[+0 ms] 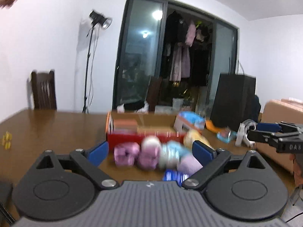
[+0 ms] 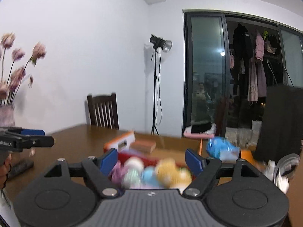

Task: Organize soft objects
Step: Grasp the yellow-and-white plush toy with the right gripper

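Note:
Several pastel soft toys (image 1: 153, 155) lie in a blurred heap on the brown table, purple, white, blue and yellow. They sit in front of a red and orange cardboard box (image 1: 140, 130). My left gripper (image 1: 150, 150) is open, its blue fingers wide apart on either side of the heap, touching nothing. My right gripper (image 2: 151, 159) is also open above the same toys (image 2: 151, 174), with the box (image 2: 130, 143) just beyond. Each gripper shows in the other's view: the right gripper (image 1: 265, 132) at the right edge, the left gripper (image 2: 28, 138) at the left edge.
A blue and white toy (image 1: 191, 122) and orange item stand right of the box. A black bag (image 1: 234, 100), a dark chair (image 2: 103, 111), a light stand (image 2: 157, 87) and a vase of pink flowers (image 2: 7, 111) ring the table (image 1: 56, 128). White headphones (image 2: 284, 168) lie at right.

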A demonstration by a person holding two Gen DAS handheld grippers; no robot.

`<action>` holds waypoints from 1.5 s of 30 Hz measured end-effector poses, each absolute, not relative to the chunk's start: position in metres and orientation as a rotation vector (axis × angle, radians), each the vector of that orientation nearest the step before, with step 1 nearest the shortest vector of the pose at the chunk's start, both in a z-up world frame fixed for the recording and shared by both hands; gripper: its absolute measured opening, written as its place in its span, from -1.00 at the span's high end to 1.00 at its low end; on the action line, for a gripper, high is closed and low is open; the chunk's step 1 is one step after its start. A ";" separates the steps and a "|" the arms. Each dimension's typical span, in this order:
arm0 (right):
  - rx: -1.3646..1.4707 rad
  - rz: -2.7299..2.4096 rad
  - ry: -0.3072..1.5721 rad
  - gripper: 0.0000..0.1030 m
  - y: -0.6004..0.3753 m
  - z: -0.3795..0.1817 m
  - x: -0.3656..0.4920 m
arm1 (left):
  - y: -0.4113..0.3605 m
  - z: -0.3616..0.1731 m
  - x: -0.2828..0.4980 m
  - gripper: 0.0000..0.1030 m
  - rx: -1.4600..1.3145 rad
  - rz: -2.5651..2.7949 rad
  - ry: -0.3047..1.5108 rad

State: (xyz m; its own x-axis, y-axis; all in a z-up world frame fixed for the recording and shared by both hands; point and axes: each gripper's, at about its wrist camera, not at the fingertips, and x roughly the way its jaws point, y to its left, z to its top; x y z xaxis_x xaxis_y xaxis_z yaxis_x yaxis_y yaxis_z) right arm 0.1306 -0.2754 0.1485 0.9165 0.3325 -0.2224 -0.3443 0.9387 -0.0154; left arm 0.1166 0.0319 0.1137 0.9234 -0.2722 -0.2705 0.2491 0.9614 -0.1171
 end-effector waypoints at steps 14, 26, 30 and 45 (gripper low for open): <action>0.082 0.255 0.341 -0.51 -0.277 0.061 0.068 | 0.022 0.070 0.079 -0.88 -0.085 -0.301 0.370; 0.115 0.265 0.416 -0.48 -0.314 0.069 0.217 | -0.054 0.079 0.229 -0.81 0.012 -0.463 0.320; 0.225 0.297 0.538 -0.34 -0.322 0.049 0.276 | -0.095 0.072 0.292 -0.61 0.051 -0.515 0.392; 0.100 0.248 0.534 0.12 -0.334 0.063 0.198 | -0.139 0.062 0.252 0.14 -0.077 -0.715 0.518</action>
